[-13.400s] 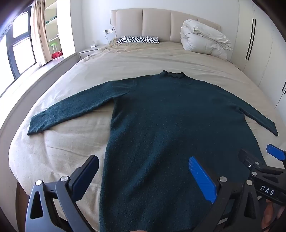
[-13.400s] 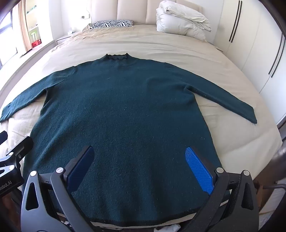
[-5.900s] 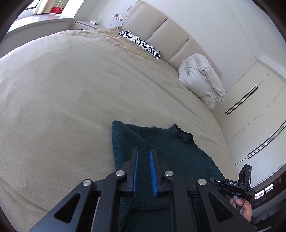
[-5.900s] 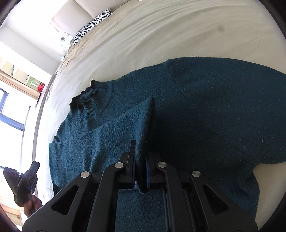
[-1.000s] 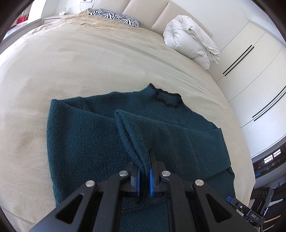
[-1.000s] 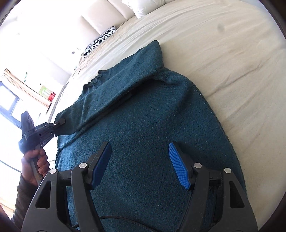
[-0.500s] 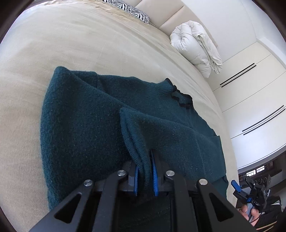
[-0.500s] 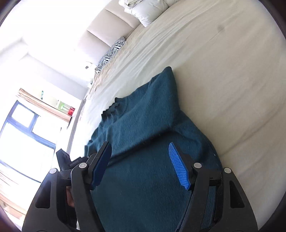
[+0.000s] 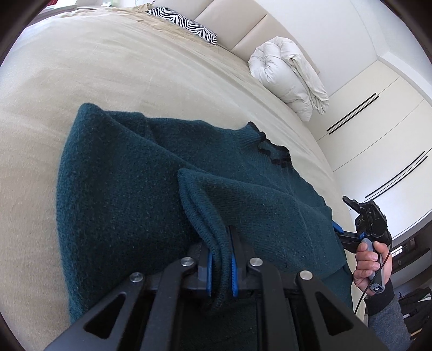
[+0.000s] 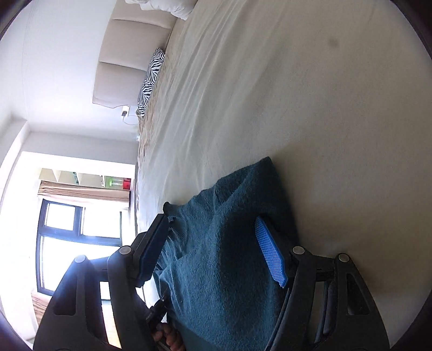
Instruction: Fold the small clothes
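No legible writing is visible. The left hand-held gripper (image 9: 220, 267) is clamped on a sleeve of the teal sweater (image 9: 121, 194) (partly folded) on the bed (image 9: 81, 67). The right hand-held gripper (image 10: 213, 253) is spread over the sweater. Nearby: zebra pillow (image 9: 181, 25), rolled duvet (image 9: 289, 75).

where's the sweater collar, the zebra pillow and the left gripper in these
sweater collar (image 9: 272, 151), left wrist view, on its dark wavy edge
zebra pillow (image 9: 183, 24), left wrist view, on its striped top face
left gripper (image 9: 220, 267), left wrist view, between the blue pads clamped on sweater fabric
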`<move>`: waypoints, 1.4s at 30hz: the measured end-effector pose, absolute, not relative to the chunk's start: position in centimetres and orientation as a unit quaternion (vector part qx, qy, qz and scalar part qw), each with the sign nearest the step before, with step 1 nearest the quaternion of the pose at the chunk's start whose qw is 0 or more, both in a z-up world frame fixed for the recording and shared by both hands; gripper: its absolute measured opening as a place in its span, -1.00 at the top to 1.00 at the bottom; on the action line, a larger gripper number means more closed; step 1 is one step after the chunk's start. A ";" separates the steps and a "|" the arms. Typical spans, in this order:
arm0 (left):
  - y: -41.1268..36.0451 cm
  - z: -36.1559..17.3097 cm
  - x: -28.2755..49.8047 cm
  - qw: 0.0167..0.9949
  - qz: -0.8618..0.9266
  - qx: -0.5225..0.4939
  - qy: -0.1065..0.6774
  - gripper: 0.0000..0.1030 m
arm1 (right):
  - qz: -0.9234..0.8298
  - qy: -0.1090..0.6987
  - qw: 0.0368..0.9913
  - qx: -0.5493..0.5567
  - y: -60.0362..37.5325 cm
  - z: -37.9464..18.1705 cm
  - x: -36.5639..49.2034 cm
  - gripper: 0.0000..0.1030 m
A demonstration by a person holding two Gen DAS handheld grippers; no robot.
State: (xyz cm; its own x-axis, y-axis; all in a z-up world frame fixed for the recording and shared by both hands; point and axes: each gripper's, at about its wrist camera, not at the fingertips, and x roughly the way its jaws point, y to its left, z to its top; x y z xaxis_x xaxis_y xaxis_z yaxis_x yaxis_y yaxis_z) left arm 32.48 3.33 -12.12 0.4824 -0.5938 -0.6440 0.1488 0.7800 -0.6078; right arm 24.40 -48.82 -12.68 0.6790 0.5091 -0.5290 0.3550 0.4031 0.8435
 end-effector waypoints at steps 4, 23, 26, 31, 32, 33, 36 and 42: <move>3.5 -12.1 32.4 0.826 -0.226 -0.244 0.455 0.71 | 0.067 0.400 0.744 0.531 -48.4 -12.4 23.4 -0.27; 11.6 -5.9 16.8 0.850 -0.164 -0.258 0.430 -0.36 | 0.064 0.362 0.772 0.518 -44.3 -9.6 -2.5 -0.30; 13.1 -6.6 11.3 0.844 -0.149 -0.262 0.444 -0.36 | 0.042 0.371 0.787 0.491 -42.9 -8.9 -5.3 -0.30; 14.0 -7.8 4.7 0.839 -0.120 -0.259 0.463 -0.36 | 0.019 0.396 0.814 0.424 -40.1 -7.1 -7.8 -0.30; 14.3 -8.0 3.9 0.835 -0.121 -0.270 0.465 -0.36 | 0.015 0.403 0.820 0.406 -39.9 -6.7 -8.3 -0.30; 14.3 -8.2 3.3 0.830 -0.124 -0.278 0.467 -0.36 | 0.010 0.412 0.824 0.389 -40.7 -6.4 -9.4 -0.30; 13.6 -8.3 1.8 0.829 -0.131 -0.259 0.478 -0.36 | 0.001 0.430 0.829 0.358 -39.8 -5.9 -10.6 -0.30; 12.1 -8.6 0.2 0.817 -0.150 -0.228 0.508 -0.35 | -0.015 0.449 0.816 0.363 -40.1 -7.0 -13.6 -0.30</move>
State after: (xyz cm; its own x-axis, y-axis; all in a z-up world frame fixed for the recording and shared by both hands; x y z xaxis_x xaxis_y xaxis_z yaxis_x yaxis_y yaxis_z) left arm 0.21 12.09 -8.64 0.4399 -0.4759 -0.7616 0.0131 0.8514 -0.5244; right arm -13.55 -40.06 -7.04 0.5966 0.3019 -0.7436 0.3498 0.7361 0.5795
